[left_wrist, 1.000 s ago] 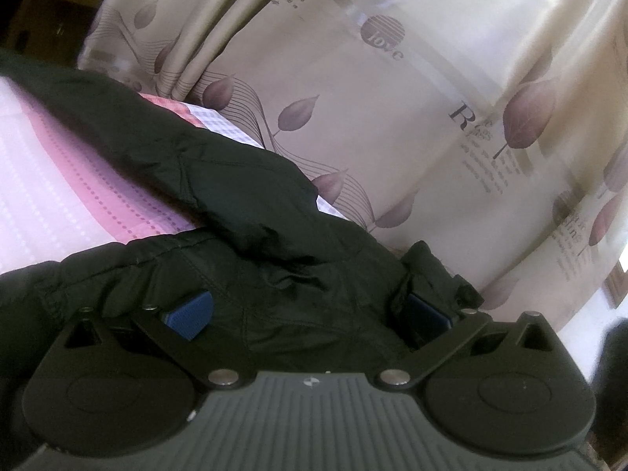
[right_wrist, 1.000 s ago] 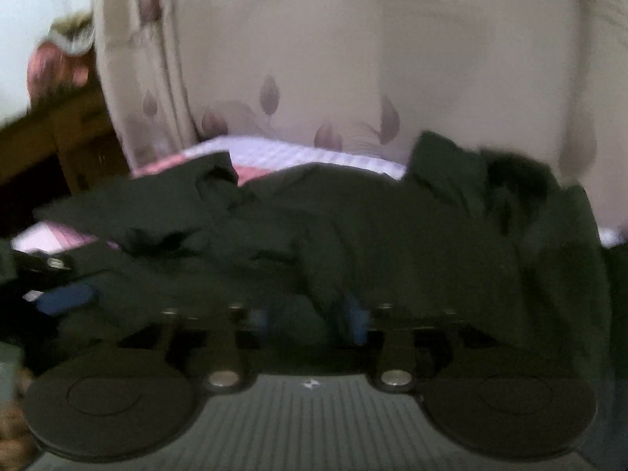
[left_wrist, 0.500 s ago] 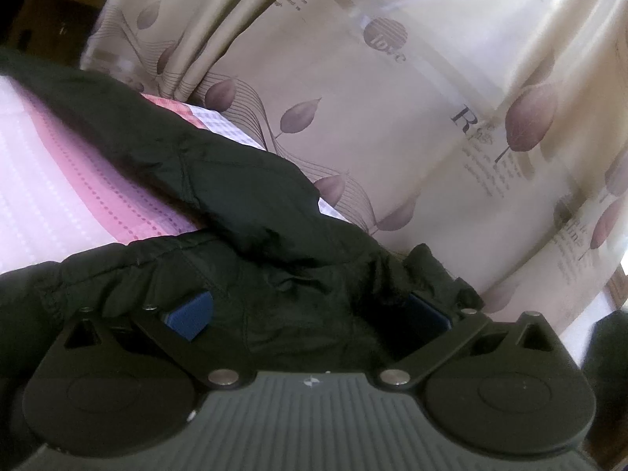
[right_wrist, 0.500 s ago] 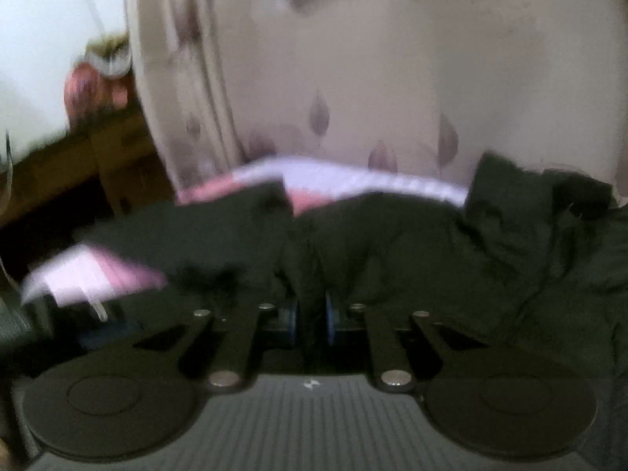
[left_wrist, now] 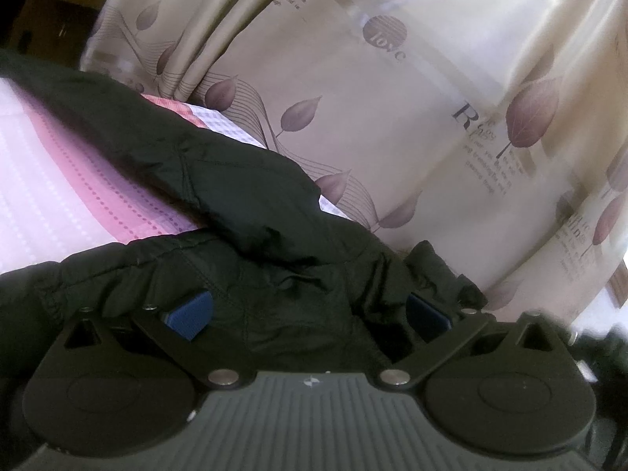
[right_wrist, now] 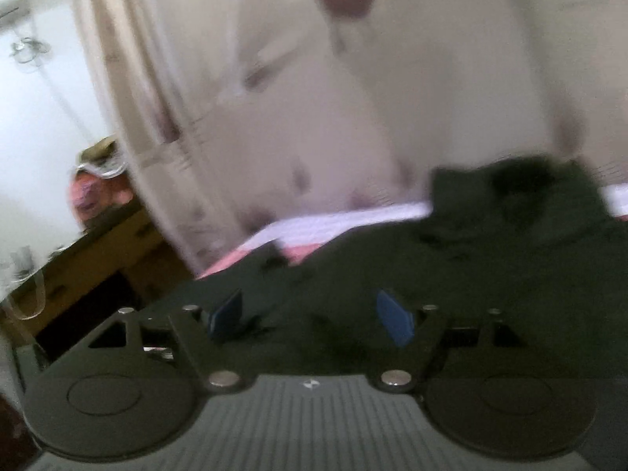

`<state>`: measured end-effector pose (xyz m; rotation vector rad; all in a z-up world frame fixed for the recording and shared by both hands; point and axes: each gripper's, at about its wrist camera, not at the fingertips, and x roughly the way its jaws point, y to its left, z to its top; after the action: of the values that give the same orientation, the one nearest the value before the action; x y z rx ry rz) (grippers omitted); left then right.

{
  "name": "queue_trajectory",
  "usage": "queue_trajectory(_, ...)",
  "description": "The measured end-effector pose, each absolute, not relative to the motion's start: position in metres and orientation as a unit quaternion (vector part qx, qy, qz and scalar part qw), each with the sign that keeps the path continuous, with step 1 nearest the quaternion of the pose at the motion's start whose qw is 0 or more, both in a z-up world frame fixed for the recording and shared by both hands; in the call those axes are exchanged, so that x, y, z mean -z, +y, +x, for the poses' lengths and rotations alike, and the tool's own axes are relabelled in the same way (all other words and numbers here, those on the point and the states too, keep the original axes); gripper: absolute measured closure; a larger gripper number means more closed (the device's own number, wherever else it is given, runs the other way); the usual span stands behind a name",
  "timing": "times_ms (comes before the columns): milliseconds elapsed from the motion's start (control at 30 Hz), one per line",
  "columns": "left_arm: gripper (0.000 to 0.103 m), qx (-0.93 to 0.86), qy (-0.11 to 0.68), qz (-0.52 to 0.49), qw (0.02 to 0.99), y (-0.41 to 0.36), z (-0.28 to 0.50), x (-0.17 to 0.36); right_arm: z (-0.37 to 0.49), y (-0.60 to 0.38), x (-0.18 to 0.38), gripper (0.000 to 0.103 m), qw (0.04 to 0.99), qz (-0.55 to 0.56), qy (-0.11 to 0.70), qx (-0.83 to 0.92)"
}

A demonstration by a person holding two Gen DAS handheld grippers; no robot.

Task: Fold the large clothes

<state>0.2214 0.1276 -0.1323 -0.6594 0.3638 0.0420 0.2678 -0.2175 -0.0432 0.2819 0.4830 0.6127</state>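
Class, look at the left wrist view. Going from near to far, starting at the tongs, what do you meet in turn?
Left tongs → dark jacket → pink striped sheet → leaf-print curtain.

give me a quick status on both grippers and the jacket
Left gripper wide open, dark jacket bunched between pads. Right gripper opening over jacket, nothing pinched. Nothing in the way.
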Motion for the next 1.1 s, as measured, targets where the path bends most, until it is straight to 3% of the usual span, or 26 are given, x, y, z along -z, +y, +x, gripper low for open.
queue_trajectory(100,0.0,-0.021,0.177,-0.323,0.929,0.127,0.221,0.132,0.262,-0.226,0.052,0.046,0.948,0.039,0.239,-0.207)
queue_trajectory(233,0.0,-0.011,0.175,-0.329,0.928,0.13,0.22,0.133,0.271,-0.222,0.099,0.047,0.94,-0.019,0.298,-0.168)
queue_trajectory(433,0.0,0.037,0.18,-0.429,0.884,0.183,0.21,0.124,0.27,-0.213,0.107,0.04,0.943,-0.037,0.292,-0.156)
queue_trajectory(600,0.0,-0.017,0.165,-0.497,0.852,0.274,0.207,0.114,0.267,-0.211,0.105,0.026,0.948,-0.047,0.281,-0.139)
queue_trajectory(833,0.003,-0.089,0.168,-0.53,0.827,0.386,0.215,0.116,0.265,-0.214,0.103,0.022,0.949,-0.04,0.279,-0.139)
queue_trajectory(967,0.003,-0.093,0.168,-0.56,0.806,0.414,0.223,0.13,0.264,-0.213,0.103,0.02,0.951,-0.044,0.276,-0.135)
queue_trajectory(1033,0.009,-0.103,0.169,-0.567,0.799,0.423,0.228,0.135,0.264,-0.213,0.103,0.019,0.951,-0.046,0.274,-0.132)
queue_trajectory(1100,0.01,-0.096,0.178,-0.559,0.804,0.426,0.237,0.134,0.264,-0.212,0.103,0.018,0.952,-0.048,0.274,-0.13)
